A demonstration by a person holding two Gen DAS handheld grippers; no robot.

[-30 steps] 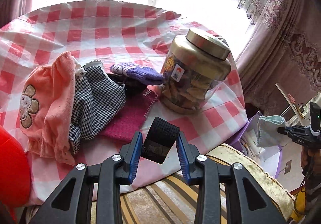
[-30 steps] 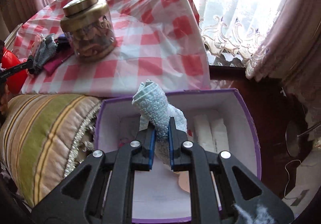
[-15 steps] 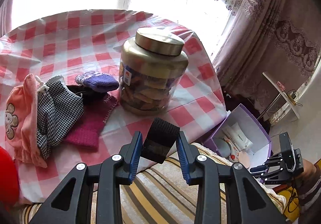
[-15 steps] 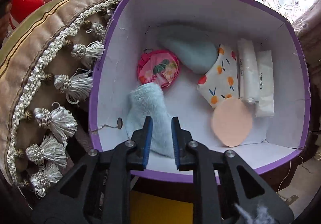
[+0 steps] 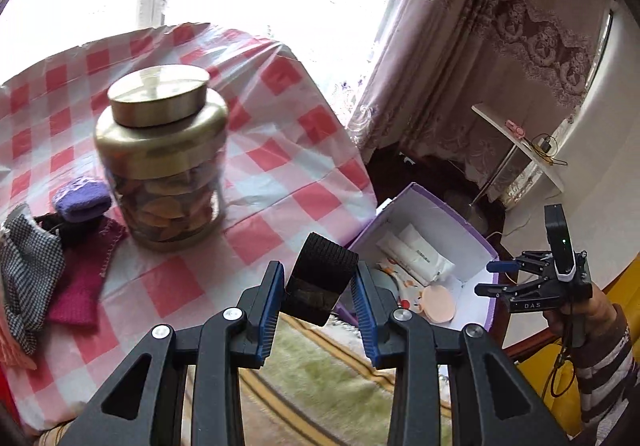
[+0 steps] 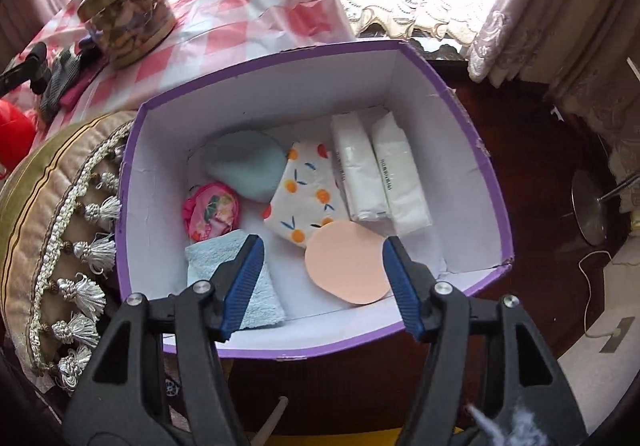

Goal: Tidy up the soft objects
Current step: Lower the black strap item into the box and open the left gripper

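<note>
My left gripper (image 5: 318, 286) is shut on a black elastic band (image 5: 322, 278) and holds it above the striped cushion, between the table and the purple box (image 5: 476, 234). My right gripper (image 6: 324, 258) is open and empty above the near side of the purple box (image 6: 460, 102). A light blue towel (image 6: 236, 282) lies in the box's near left corner, under my left finger. The box also holds a pink pouch (image 6: 212, 212), a teal pad (image 6: 246, 164), an orange-print cloth (image 6: 308, 194), a peach sponge (image 6: 346, 266) and two white packs (image 6: 380, 174).
A brass-lidded jar (image 5: 160, 158) stands on the red-checked table (image 5: 280, 166). Beside it lie a purple sock (image 5: 82, 198), a magenta cloth (image 5: 86, 278) and a checked cloth (image 5: 28, 274). A tasselled cushion (image 6: 52, 214) sits left of the box. Curtains hang behind.
My right gripper has opened and let go of the light blue towel, which now lies in the box. My left gripper has swung right with the black band toward the box.
</note>
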